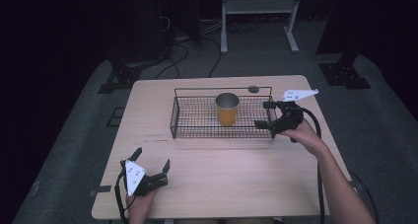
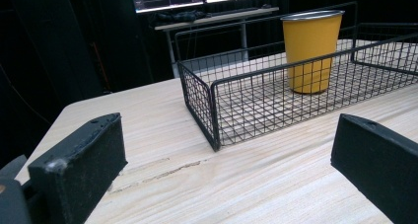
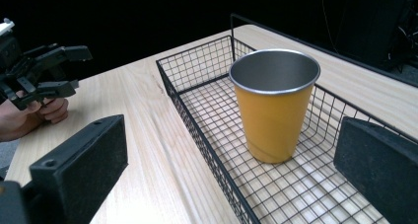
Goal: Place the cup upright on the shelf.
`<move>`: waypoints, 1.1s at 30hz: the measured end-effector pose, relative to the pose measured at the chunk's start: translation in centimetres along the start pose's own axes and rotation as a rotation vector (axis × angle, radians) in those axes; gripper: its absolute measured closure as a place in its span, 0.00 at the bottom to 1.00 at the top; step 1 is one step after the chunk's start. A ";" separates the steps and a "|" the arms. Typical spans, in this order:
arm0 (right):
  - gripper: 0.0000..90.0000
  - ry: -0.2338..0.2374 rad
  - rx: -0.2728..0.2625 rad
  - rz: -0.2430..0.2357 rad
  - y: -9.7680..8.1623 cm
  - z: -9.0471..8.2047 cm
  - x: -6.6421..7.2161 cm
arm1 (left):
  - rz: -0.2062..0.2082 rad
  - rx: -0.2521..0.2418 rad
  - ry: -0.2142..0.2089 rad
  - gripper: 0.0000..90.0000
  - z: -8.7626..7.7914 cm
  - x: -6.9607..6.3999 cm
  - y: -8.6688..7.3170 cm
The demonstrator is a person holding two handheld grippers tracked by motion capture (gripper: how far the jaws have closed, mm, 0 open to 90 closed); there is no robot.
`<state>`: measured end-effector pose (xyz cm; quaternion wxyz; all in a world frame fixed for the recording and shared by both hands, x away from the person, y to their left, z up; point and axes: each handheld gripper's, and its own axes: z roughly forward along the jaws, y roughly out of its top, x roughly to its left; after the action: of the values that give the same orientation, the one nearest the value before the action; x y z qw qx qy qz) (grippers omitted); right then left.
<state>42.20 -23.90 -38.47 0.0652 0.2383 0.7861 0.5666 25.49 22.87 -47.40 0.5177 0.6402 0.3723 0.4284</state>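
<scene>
Seen from the high view: a pale wooden tabletop (image 1: pixel 212 184) carrying a black wire basket (image 1: pixel 197 130), and inside it, toward the middle and slightly right, a yellow cup (image 1: pixel 227 109) with a bare metal interior, standing upright, mouth up, long axis vertical. Nearer of the two by far: the right tongs (image 1: pixel 263 114), hovering at the basket's right end, level with the cup and pointed leftward at it. Spread wide, gripping nothing and touching nothing, one black jaw over the basket's right rim (exact overlap hard to judge from above). From the right gripper view, cup (image 3: pixel 274 103) dead ahead between the two jaws, a stretch of mesh floor between it and them; a straight push forward likely enough to bracket it, wall on each side. Well apart from all this: the left tongs (image 1: pixel 150 166), low at the near left corner of the tabletop, also fully released and empty. From the left gripper view, basket (image 2: pixel 212 110) ahead and to the right, cup (image 2: pixel 310 51) farther off inside it, beyond the basket's near wall. Probably the right hand's job, then, with the basket wall the main thing to clear.
</scene>
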 end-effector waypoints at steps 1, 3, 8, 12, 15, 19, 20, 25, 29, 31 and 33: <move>0.00 0.000 -0.001 -0.001 -0.1 0.0 0.0 | 0.000 0.000 0.000 0.00 0.0 0.0 0.0; 0.00 0.004 0.009 0.003 -0.4 -0.2 0.1 | 0.001 0.000 0.000 0.00 0.0 0.0 0.0; 0.00 0.001 0.004 0.001 -0.9 -0.5 0.3 | 0.002 -0.001 0.000 0.00 0.0 0.0 0.0; 0.00 0.002 0.007 0.008 -1.4 -0.8 0.4 | 0.003 0.000 0.000 0.00 0.0 0.0 0.0; 0.00 0.000 0.001 0.013 -1.7 -1.0 0.5 | 0.003 0.000 0.001 0.00 0.0 0.0 0.0; 0.00 0.004 0.005 0.015 -2.4 -1.2 0.7 | 0.001 0.000 0.000 0.00 0.0 0.0 0.0; 0.00 0.005 0.011 0.018 -2.5 -1.2 0.8 | 0.002 0.000 0.000 0.00 0.0 0.0 0.0; 0.00 0.006 0.008 0.023 -3.2 -1.5 1.0 | 0.002 -0.001 0.001 0.00 0.0 0.0 0.0; 0.00 0.006 0.013 0.024 -3.6 -1.8 1.2 | 0.003 0.000 0.000 0.00 0.0 0.0 0.0; 0.00 0.003 0.000 0.024 -3.8 -2.1 1.3 | 0.003 0.000 0.001 0.00 0.0 -0.1 0.0; 0.00 0.002 0.000 0.024 -3.9 -2.2 1.5 | 0.002 0.000 0.001 0.00 0.0 -0.1 0.0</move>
<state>38.89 -26.12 -41.08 0.0576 0.2472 0.7831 0.5677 25.46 22.82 -47.41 0.5172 0.6404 0.3718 0.4291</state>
